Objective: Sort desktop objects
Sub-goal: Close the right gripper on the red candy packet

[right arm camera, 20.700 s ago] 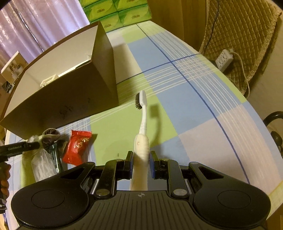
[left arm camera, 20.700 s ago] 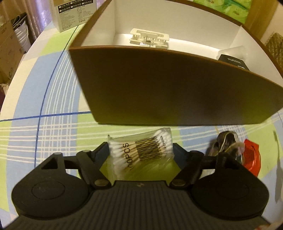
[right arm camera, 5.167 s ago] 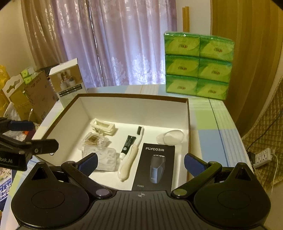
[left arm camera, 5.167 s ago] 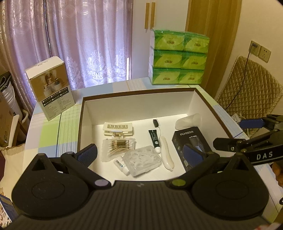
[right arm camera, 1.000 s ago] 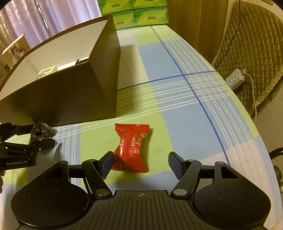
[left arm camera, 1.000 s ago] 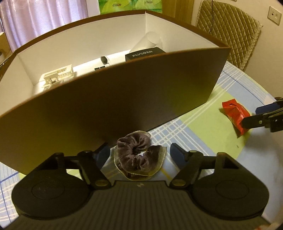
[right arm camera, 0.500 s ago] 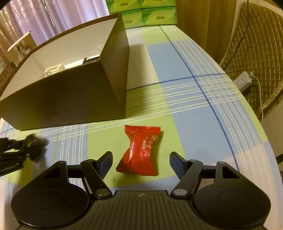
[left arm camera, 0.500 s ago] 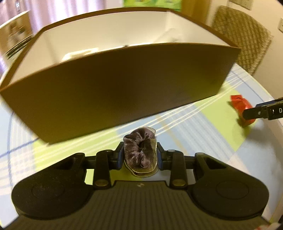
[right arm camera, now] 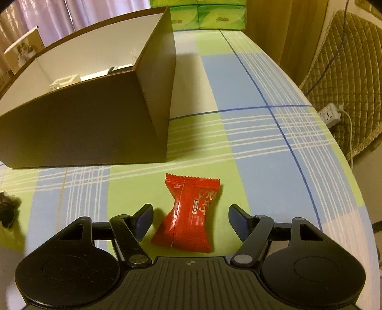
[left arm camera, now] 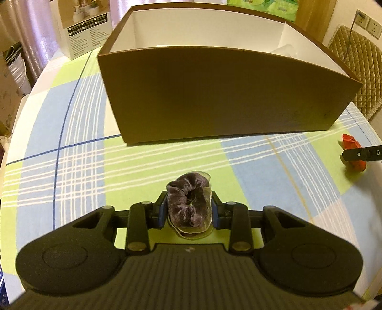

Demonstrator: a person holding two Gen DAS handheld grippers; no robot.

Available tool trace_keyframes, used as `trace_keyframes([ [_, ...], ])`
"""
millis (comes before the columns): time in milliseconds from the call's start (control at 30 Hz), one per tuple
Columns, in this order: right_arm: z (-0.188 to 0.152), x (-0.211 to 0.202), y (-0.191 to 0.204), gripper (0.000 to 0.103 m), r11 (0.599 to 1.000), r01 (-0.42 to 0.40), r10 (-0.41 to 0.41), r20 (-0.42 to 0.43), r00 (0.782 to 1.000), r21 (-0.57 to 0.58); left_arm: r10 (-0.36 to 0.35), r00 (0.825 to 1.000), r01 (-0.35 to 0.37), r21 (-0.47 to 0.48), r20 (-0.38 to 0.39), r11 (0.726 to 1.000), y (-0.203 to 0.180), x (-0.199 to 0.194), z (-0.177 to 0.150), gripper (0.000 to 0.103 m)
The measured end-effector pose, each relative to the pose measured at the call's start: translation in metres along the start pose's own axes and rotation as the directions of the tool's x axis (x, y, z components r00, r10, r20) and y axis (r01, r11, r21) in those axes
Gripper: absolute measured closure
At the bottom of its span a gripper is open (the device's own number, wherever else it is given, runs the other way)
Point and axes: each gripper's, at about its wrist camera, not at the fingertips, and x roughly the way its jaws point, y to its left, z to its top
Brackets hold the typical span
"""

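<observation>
A dark purple velvet scrunchie [left arm camera: 188, 205] in a clear wrapper is pinched between the blue pads of my left gripper [left arm camera: 188, 211], which is shut on it just above the checked tablecloth. The scrunchie also shows as a dark blur [right arm camera: 8, 209] at the left edge of the right wrist view. A red candy packet [right arm camera: 188, 214] lies flat on the cloth between the spread fingers of my right gripper [right arm camera: 191, 220], which is open and touches nothing. The same candy [left arm camera: 353, 152] sits far right in the left wrist view. The brown box [left arm camera: 214, 90] stands behind both.
The box [right arm camera: 78, 119] has white inner walls and holds small items, mostly hidden. A printed carton [left arm camera: 83, 26] stands at the back left, green tissue packs [right arm camera: 210, 14] behind the box. A quilted chair [right arm camera: 346, 59] and a power strip [right arm camera: 330, 115] lie past the table's right edge.
My left gripper shut on the scrunchie and has drawn back from the box with it. My right gripper has come closer over the candy, still open.
</observation>
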Motion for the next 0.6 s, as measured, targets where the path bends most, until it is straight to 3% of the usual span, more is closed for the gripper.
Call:
trace_keyframes([
  [133, 0.0, 0.002, 0.005, 0.042, 0.998, 0.028, -0.028, 0.003, 1.0, -0.052, 0.007, 1.0, -0.007, -0.009, -0.004, 1.0, -0.001, -0.004, -0.004, 0.073],
  [300, -0.002, 0.001, 0.009, 0.067, 0.994, 0.024, -0.022, 0.016, 1.0, -0.109, 0.008, 1.0, -0.008, -0.01, -0.005, 1.0, -0.002, -0.007, -0.007, 0.073],
  [400, -0.004, -0.001, 0.011, 0.073, 0.992, 0.012, -0.01, 0.014, 1.0, -0.125, 0.008, 1.0, -0.008, -0.003, -0.005, 1.0, -0.005, -0.009, -0.008, 0.073],
  [600, -0.016, -0.009, 0.015, 0.075, 0.989, -0.028, 0.028, -0.006, 1.0, -0.148, 0.003, 1.0, -0.003, 0.017, -0.002, 1.0, -0.012, -0.013, -0.012, 0.073],
])
